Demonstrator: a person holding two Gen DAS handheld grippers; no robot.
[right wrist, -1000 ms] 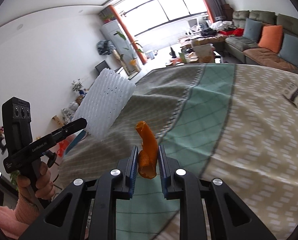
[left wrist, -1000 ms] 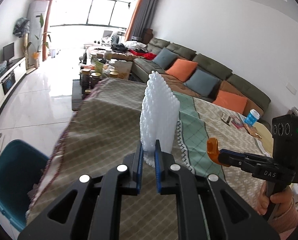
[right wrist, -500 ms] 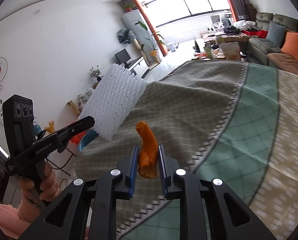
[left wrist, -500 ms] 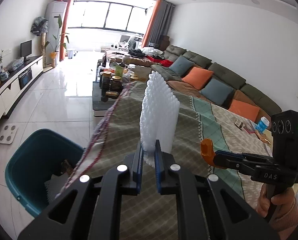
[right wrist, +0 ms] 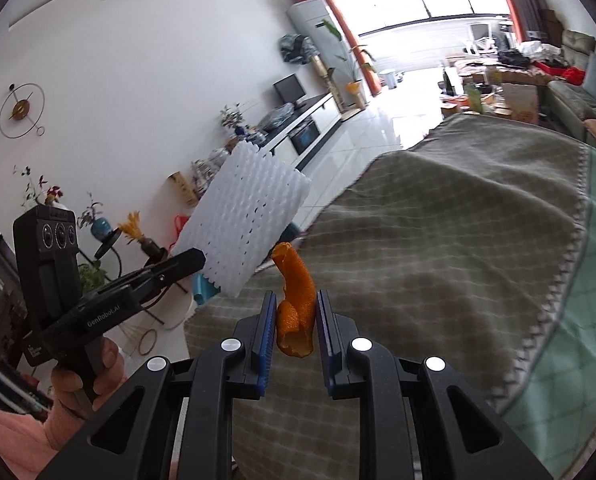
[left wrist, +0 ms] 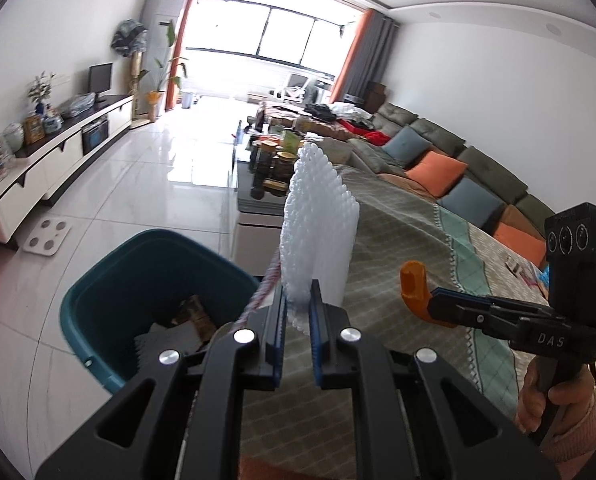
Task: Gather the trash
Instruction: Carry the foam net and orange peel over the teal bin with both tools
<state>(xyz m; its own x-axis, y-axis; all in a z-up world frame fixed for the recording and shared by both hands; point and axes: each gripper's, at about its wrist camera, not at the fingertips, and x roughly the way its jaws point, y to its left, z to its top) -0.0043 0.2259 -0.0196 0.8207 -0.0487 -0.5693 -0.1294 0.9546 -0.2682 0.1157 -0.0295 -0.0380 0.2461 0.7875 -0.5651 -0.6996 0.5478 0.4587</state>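
Observation:
My left gripper (left wrist: 297, 300) is shut on a white foam net sleeve (left wrist: 318, 224) that stands upright from its pads, at the table's left edge. The sleeve also shows in the right wrist view (right wrist: 244, 216), held by the left gripper (right wrist: 202, 260). My right gripper (right wrist: 296, 312) is shut on an orange peel (right wrist: 294, 300) above the tablecloth; the peel (left wrist: 414, 284) also shows in the left wrist view at the right gripper's tip (left wrist: 426, 300). A teal trash bin (left wrist: 98, 292) stands on the floor below left of the sleeve, with trash inside.
The table (left wrist: 410, 248) has a grey and green patterned cloth with a fringed edge. A sofa (left wrist: 458, 168) with cushions runs behind it. A low table with jars (left wrist: 274, 160) stands beyond. A TV cabinet (left wrist: 58, 160) lines the left wall, with a white scale (left wrist: 46, 236) on the tiled floor.
Both grippers have swung left, toward the table's edge. The teal bin has come further into the left wrist view and lies closer below the foam sleeve. Both holds are unchanged.

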